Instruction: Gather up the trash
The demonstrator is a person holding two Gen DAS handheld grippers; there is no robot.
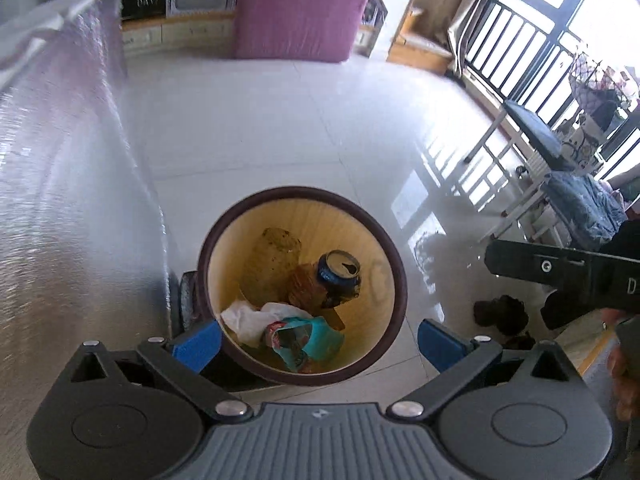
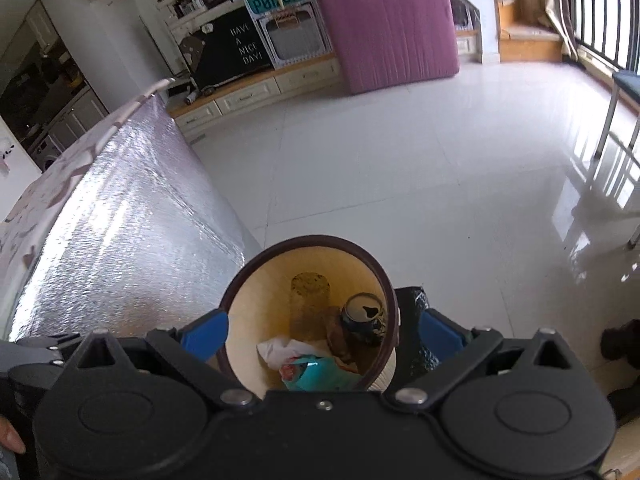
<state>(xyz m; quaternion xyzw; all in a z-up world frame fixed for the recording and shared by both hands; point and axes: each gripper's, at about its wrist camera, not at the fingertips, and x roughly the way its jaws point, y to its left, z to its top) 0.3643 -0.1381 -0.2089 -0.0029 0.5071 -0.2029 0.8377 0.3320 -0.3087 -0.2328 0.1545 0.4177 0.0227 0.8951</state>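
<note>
Trash lies inside the round wastebasket [image 1: 394, 280], a tan-walled bin with a dark brown rim standing on the white tiled floor [image 1: 280, 128]. At its bottom: a dented blue drink can [image 1: 339, 276] with its opened top facing up, a crumpled white tissue [image 1: 250, 320], a teal and red snack wrapper [image 1: 304, 338] nearest the cameras, and a brown crumpled piece [image 1: 306, 286] touching the can.

Left gripper [image 1: 318, 338] hangs above the wastebasket, its blue fingers spread wide and flanking the rim, nothing between them. Right gripper [image 2: 322, 332] hangs likewise over the wastebasket, jaws wide and empty (its black body also enters the left wrist view to the right of the bin).

Left of the wastebasket stands a surface draped in silver foil sheeting [image 2: 132, 216]. Beyond the bin, well apart, a purple mattress [image 2: 388, 24] leans upright.
</note>
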